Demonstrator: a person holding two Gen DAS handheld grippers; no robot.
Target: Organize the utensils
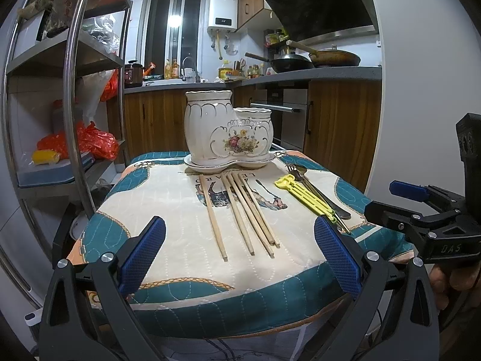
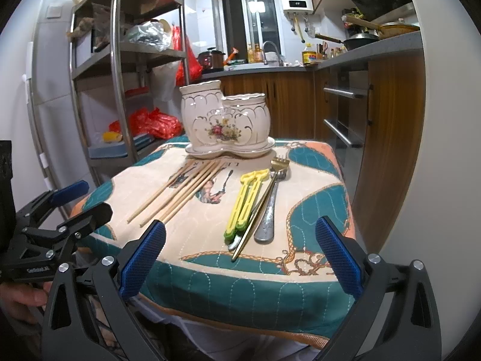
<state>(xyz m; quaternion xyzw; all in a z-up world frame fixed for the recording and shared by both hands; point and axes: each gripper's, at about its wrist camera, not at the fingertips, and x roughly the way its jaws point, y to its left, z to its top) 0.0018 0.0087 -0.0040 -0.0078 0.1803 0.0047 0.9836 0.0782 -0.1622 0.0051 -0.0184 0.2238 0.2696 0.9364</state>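
Wooden chopsticks point(image 1: 240, 210) lie lengthwise toward the ceramic holder point(image 1: 228, 129); both tools gape wide, empty.

Black jaws, blue textured pads point(image 1: 141, 255), silver screws

Left hand-held gripper point(image 1: 239, 254): jaws spread wide, blue-padded fingers point(image 1: 141, 254) angled outward, nothing between them, levelled forward and slightly downward. Right hand-held gripper point(image 2: 240, 254): likewise wide apart, blue pads point(image 2: 338, 255) bare, gripping nothing. Side by side, each visible at the edge of the other's view, with bare fingers point(image 1: 451, 276) of the right hand wrapped around its handle
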